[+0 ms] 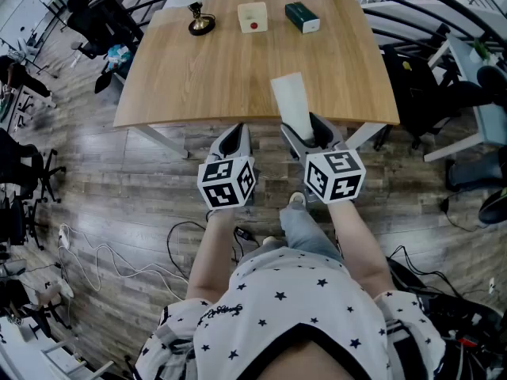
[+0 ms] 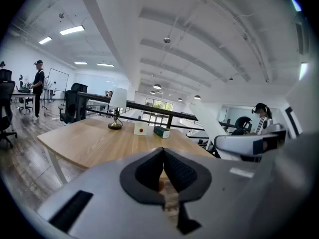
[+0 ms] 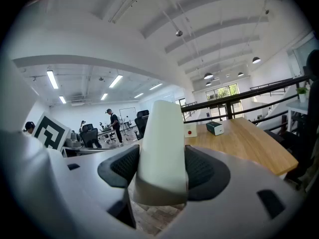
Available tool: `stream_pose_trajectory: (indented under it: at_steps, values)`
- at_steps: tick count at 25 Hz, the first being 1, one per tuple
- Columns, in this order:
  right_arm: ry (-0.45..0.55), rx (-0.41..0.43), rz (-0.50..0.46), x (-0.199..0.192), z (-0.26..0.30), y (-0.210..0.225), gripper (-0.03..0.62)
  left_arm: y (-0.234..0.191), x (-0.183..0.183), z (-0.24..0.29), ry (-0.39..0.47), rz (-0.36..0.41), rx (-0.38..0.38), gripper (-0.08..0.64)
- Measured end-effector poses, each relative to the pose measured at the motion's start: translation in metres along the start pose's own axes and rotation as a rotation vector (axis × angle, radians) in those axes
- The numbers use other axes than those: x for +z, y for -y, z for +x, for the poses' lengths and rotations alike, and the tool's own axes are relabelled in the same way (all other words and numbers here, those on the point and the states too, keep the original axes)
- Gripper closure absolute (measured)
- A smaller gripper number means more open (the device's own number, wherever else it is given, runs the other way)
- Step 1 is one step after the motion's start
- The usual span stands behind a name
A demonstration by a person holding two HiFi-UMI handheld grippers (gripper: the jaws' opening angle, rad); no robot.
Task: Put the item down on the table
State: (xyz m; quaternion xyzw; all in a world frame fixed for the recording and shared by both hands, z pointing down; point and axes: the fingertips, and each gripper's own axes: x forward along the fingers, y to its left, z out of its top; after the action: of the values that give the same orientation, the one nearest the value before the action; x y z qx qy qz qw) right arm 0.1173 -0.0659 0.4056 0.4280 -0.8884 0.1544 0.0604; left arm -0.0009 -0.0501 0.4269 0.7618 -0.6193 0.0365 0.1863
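We hold the right gripper [image 1: 309, 133] at the near edge of the wooden table [image 1: 214, 77]; its two jaws stand wide and pinch the pale white item [image 1: 291, 100] on both sides; the item sticks out past the jaws, and from above its far end lies over the table's edge; we cannot tell if it touches the wood. The left gripper [image 1: 231, 141] is just beside it, over the floor; its jaws are pressed together with nothing between them. Far across the table stand a lamp [image 1: 200, 22], a white box with a red dot [image 1: 253, 17] and a dark green box [image 1: 302, 17].
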Motion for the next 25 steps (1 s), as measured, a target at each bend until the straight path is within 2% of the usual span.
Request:
stream_pose_trajectory:
  at_steps: [7,11,17,25]
  values:
    - [-0.001,-0.017,0.032,-0.035,-0.072,-0.037,0.311,0.019,-0.041,-0.080,-0.007,-0.022,0.003,0.548]
    - [-0.005,-0.013,0.035,-0.043,-0.089,-0.044,0.311,0.026,-0.046,-0.101,0.013,-0.039,0.010,0.548]
    - [0.010,-0.012,0.004,-0.034,-0.095,-0.057,0.311,0.030,-0.044,-0.114,0.020,-0.045,0.006,0.548]
    - [0.030,-0.021,0.036,-0.031,-0.087,-0.064,0.311,0.025,-0.044,-0.118,0.024,-0.027,-0.021,0.548]
